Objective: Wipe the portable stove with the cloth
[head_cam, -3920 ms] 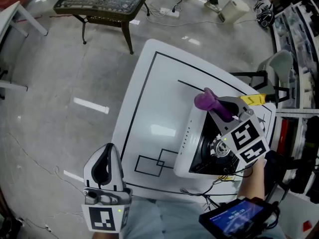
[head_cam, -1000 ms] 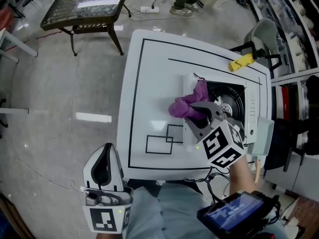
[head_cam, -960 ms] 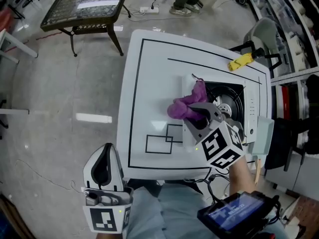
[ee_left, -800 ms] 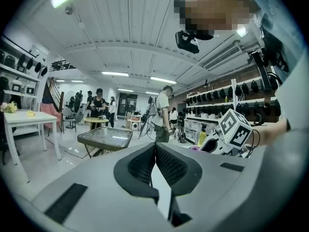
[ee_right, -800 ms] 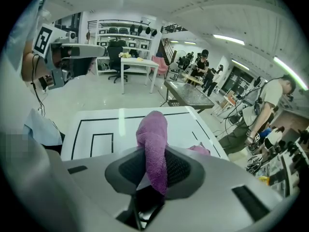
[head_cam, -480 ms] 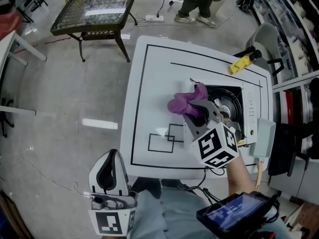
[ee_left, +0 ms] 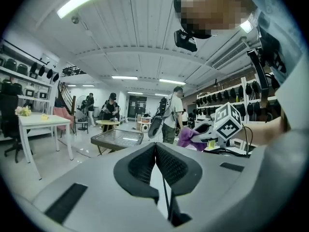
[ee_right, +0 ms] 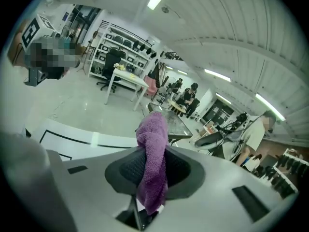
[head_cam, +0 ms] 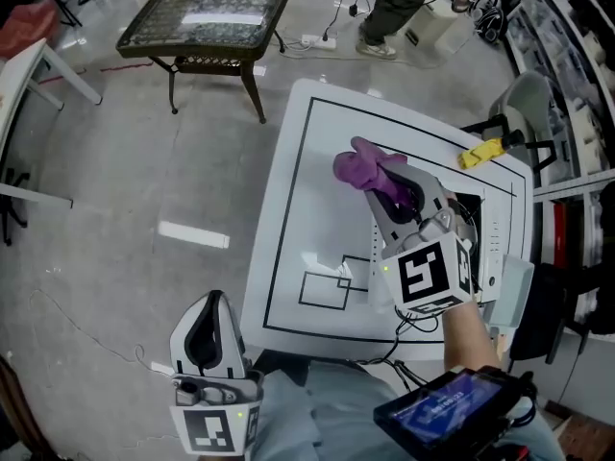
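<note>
Purple cloth (ee_right: pixel 153 144), one, pinched in right claw (ee_right: pixel 152 170); left claw (ee_left: pixel 155 159) closed, empty; one white stove (head_cam: pixel 488 240).

A white table (head_cam: pixel 298 190) marked with black lines fills the centre. A yellow object (head_cam: pixel 480 152) lies near its right edge. At upper left stands a dark metal-framed table (head_cam: pixel 207 12) on a grey floor (head_cam: pixel 115 161); a lit screen (head_cam: pixel 450 413) glows at lower right.

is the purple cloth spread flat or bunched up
Bunched up: the cloth is a rolled wad pinched between the pads of the right gripper.
</note>
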A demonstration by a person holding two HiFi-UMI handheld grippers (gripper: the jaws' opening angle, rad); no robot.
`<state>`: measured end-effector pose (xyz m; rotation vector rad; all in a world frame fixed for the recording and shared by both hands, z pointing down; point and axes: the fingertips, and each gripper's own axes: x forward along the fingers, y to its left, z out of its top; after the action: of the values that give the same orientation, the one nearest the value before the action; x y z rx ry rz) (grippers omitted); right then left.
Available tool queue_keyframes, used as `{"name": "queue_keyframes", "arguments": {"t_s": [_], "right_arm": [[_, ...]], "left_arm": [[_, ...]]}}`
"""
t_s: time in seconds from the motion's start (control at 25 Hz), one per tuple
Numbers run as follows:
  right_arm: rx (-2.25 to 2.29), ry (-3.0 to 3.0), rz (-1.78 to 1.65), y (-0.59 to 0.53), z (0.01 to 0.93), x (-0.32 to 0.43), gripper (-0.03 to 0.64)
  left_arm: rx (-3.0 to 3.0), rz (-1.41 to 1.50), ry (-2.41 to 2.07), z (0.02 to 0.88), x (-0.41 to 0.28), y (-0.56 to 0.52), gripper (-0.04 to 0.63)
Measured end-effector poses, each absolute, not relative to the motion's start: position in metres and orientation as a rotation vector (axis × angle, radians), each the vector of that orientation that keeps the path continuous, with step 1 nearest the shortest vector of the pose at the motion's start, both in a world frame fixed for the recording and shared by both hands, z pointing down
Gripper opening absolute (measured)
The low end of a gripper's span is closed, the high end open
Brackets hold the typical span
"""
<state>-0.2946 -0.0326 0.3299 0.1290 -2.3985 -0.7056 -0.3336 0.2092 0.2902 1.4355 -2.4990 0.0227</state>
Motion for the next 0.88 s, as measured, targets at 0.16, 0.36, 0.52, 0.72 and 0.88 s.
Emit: {"name": "queue_keyframes", "arguments": {"t_s": [0.16,0.36,0.52,0.72,0.88], "right_arm": [[0.102,-2.444,-0.829,-0.025,0.31,-0.315,0.104],[0.019,-2.372,-0.724,-0.011,0.339,-0.306,0.104],[-0.019,-2.269,-0.526,0.002,0.384,-0.276,0.104],[-0.032,-2.203,-0.342,0.02,0.416,-0.241,0.104],[-0.039,-2.2,-0.3,0.03,0.422,-0.226,0.104]], "left_arm": [[1.415,0.021,-2.524,0.289,-0.347,0.212,0.018],[1.445,-0.016,-2.562,0.275,-0.354,0.203,0.018],[1.439,0.0,-2.472,0.296,-0.339,0.203,0.018],[1.494,0.012,-2.423,0.304,-0.317,0.191,0.018],[1.52,0.017,-2.401,0.306,-0.302,0.186,0.018]]}}
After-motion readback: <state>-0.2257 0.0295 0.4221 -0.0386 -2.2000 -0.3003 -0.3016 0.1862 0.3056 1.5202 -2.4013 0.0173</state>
